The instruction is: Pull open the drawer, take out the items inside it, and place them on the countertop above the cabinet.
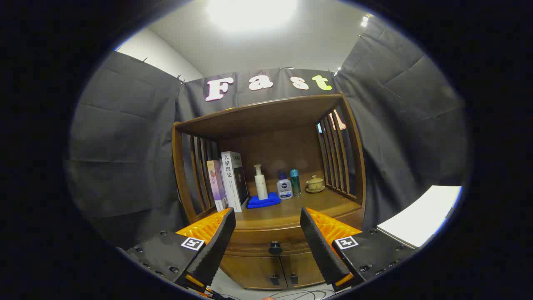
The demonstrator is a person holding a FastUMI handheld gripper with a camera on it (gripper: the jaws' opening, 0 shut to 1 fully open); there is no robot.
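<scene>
I am holding my claw [268, 246] wide open, gripping nothing, its fingers [214, 246] framing the drawer knob [275, 248], which is sitting between them and a little beyond. The drawer [266, 241] is staying shut above two small doors [272, 271]. Beyond the fingers the bench [300, 208] is carrying books [229, 181], a pump bottle [261, 182] on a blue cloth [264, 201], two smaller bottles [289, 185] and a lidded cup [315, 183].

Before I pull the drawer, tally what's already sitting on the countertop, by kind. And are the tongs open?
Books: 2
Bottles: 3
Blue cloth: 1
Lidded cup on saucer: 1
Total: 7
Tongs open, drawer knob between them, untouched.
</scene>
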